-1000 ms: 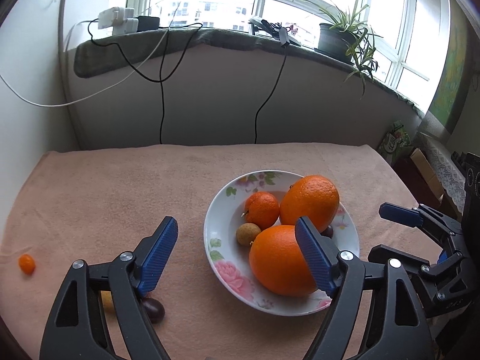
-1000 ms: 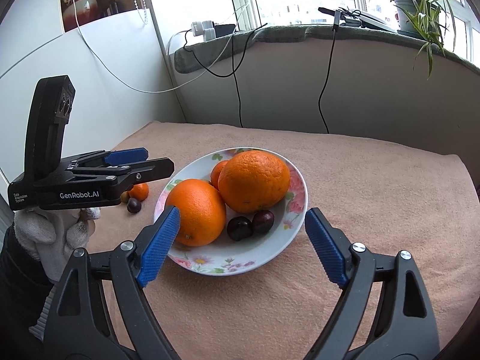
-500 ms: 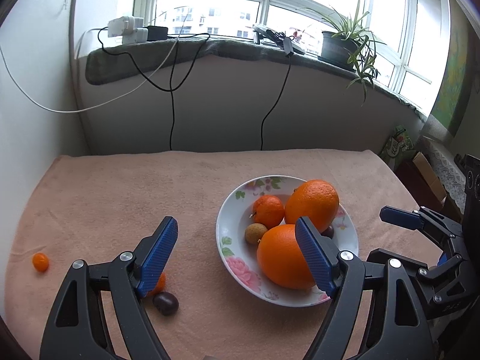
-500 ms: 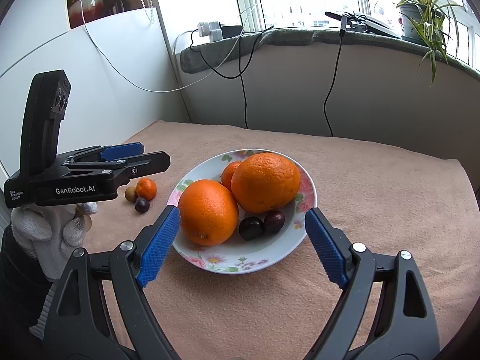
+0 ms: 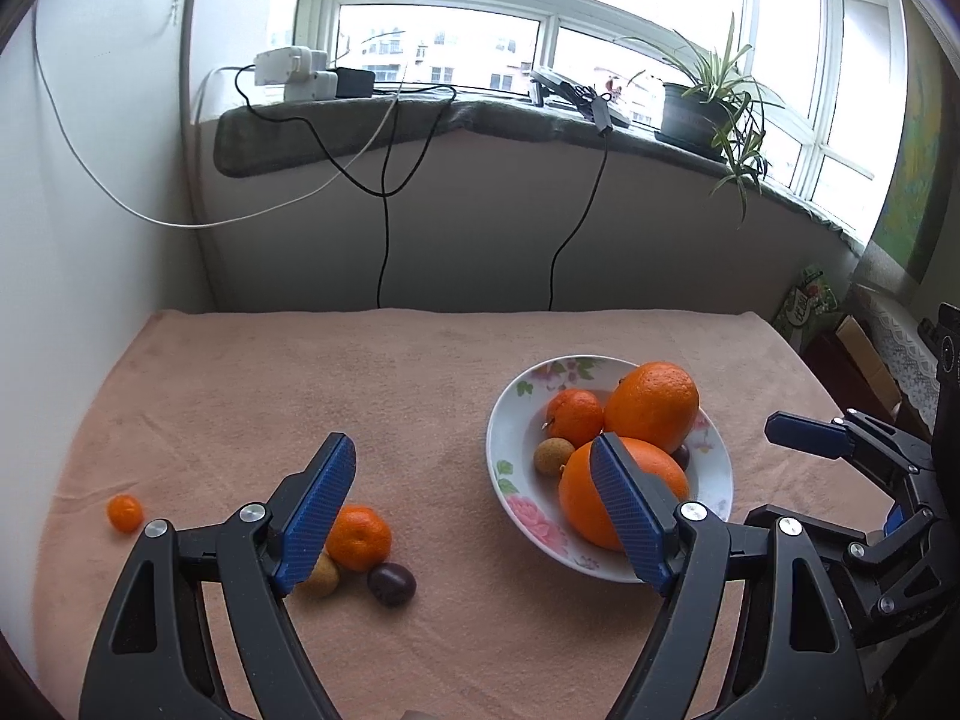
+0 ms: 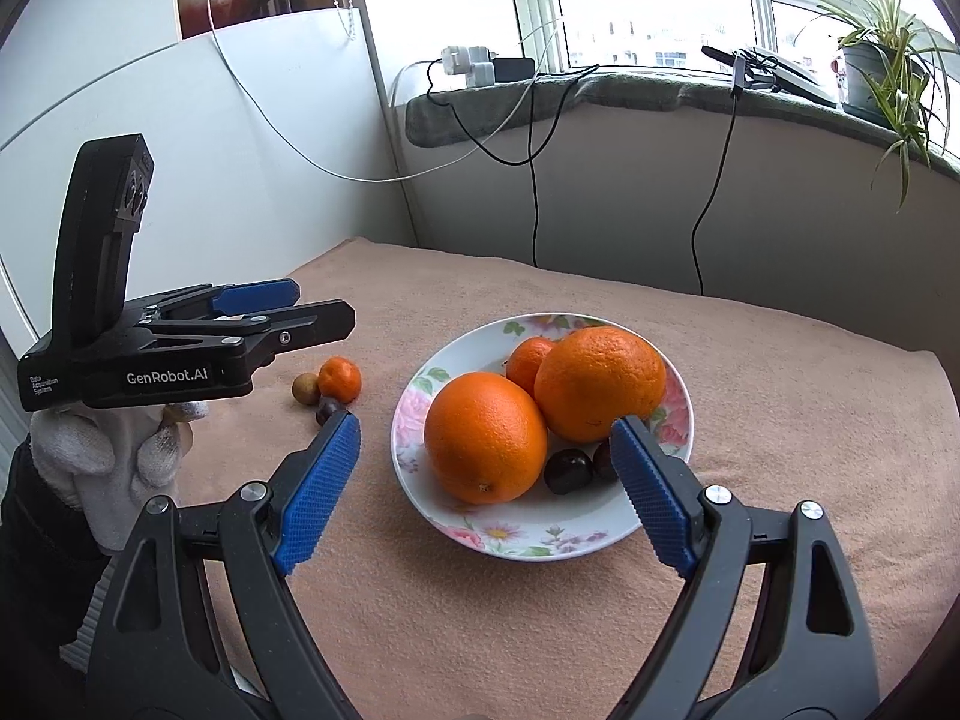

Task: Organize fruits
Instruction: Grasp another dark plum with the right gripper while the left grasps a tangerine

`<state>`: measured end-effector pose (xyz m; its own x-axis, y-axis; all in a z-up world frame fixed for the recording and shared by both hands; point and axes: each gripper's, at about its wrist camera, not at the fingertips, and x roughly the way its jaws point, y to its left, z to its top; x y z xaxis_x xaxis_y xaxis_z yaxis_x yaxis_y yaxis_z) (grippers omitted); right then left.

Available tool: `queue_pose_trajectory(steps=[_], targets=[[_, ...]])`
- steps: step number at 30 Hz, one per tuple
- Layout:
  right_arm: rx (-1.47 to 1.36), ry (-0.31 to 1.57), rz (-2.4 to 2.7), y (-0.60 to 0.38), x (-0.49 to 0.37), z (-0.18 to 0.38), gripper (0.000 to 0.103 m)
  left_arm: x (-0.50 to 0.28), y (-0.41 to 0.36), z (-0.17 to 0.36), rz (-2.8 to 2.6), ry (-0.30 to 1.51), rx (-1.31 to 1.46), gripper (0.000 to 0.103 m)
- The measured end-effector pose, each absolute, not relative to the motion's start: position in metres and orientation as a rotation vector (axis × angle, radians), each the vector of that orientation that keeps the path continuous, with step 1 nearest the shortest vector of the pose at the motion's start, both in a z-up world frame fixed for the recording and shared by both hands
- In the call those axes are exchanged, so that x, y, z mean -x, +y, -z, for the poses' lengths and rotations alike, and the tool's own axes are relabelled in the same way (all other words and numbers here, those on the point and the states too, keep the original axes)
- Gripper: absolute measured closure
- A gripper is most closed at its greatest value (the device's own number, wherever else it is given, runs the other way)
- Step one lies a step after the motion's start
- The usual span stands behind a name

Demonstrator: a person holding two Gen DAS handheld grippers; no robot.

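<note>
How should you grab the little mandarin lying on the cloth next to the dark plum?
Grip the mandarin across its round middle, coming down from above with the open left hand-held gripper. It probably works best with one finger on the far side and one on the near, since the brown longan and dark plum crowd its near side and the far side is bare cloth.

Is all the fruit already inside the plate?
No, a mandarin, a dark plum and other small fruits lie on the cloth outside the plate.
</note>
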<state>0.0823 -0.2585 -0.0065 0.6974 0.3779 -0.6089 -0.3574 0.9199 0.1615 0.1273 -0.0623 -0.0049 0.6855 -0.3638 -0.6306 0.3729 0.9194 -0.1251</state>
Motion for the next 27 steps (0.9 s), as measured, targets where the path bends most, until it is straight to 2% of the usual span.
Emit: queue_pose_trajectory(steps=[10, 27], targets=[[0.003, 0.692, -0.465, -0.227, -0.086, 0.004, 0.015, -0.128, -0.023, 0.009, 0.352, 0.703, 0.025, 0.022], [0.097, 0.752, -0.618, -0.142, -0.105, 0.025, 0.015, -0.129, 0.093, 0.044, 0.132, 0.770, 0.131, 0.023]])
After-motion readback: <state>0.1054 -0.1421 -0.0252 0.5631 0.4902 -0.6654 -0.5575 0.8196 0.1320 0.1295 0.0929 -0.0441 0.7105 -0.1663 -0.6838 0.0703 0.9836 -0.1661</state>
